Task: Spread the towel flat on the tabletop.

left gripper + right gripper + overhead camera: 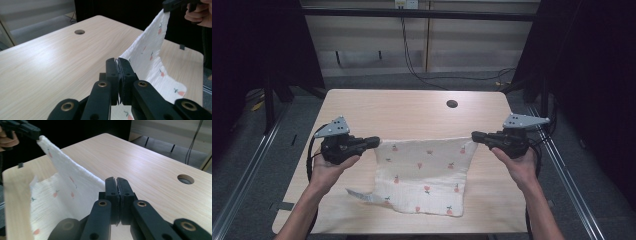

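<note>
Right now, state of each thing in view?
Cloth: top edge lifted and stretched between both grippers, lower part lying on the table, one near corner folded out.
Left hand-held gripper: shut on the cloth's top left corner.
Right hand-held gripper: shut on the top right corner.
Table: cable hole uncovered.

Light wooden table (412,110) with rounded corners and a round cable hole (452,104) near its far edge. Beyond the table, a pale panelled wall (472,45), split by a vertical seam, with a dark horizontal bar (422,13) across its top. Black cables (422,75) hanging down the wall and trailing over the grey floor (377,80) behind the table. Black curtains (592,75) on either side of the table. Metal floor rails (572,185) running alongside the table, left and right. Bright, even light on the tabletop.
</note>
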Demonstrator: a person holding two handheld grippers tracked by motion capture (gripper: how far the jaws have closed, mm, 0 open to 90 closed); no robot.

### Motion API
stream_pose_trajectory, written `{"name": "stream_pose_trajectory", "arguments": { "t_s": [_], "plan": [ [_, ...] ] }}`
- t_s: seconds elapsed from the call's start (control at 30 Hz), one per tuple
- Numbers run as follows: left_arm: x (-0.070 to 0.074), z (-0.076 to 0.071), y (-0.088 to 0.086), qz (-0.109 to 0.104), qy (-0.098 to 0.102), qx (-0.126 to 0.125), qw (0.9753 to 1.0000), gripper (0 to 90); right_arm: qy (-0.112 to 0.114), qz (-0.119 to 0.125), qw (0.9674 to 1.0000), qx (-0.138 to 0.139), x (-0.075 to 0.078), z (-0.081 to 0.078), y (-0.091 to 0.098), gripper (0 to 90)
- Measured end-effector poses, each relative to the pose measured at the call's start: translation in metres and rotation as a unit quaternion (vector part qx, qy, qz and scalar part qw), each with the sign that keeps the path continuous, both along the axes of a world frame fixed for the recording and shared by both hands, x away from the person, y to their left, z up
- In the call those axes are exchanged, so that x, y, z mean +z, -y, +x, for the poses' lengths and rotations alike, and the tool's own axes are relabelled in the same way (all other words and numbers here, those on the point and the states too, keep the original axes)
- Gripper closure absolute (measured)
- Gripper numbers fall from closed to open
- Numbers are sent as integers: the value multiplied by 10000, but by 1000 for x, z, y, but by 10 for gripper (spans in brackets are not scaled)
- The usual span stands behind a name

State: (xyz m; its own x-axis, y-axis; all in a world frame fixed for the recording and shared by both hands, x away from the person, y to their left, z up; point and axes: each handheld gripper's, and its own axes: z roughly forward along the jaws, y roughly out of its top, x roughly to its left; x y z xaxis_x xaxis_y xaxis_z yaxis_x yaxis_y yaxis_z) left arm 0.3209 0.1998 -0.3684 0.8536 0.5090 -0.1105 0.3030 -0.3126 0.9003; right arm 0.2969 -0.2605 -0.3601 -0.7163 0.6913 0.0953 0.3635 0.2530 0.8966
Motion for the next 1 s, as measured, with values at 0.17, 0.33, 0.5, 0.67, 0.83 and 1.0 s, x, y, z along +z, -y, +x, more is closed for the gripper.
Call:
{"name": "stream_pose_trajectory", "arguments": {
  "t_s": [0.17, 0.33, 0.5, 0.67, 0.83, 1.0],
  "plan": [
    [-13, 12, -5, 28, -198, 118, 9997, 879, -5, 31, 10000, -67, -8, 15, -5, 882],
    [-24, 22, -7, 53, -344, 226, 9991, 879, -190, -69, 9997, -99, -21, 32, -12, 882],
    [-34, 35, -5, 142, -464, 238, 9985, 878, -309, -135, 9994, -108, -31, 42, -15, 882],
    [-46, 51, -3, 157, -580, 356, 9976, 876, -418, -119, 9989, -182, -40, 56, -15, 883],
    [-55, 63, 3, 192, -690, 428, 9965, 876, -563, -197, 9980, -229, -54, 68, -19, 883],
    [-60, 70, 6, 281, -757, 414, 9959, 876, -674, -237, 9972, -234, -65, 78, -23, 882]
  ]
}}
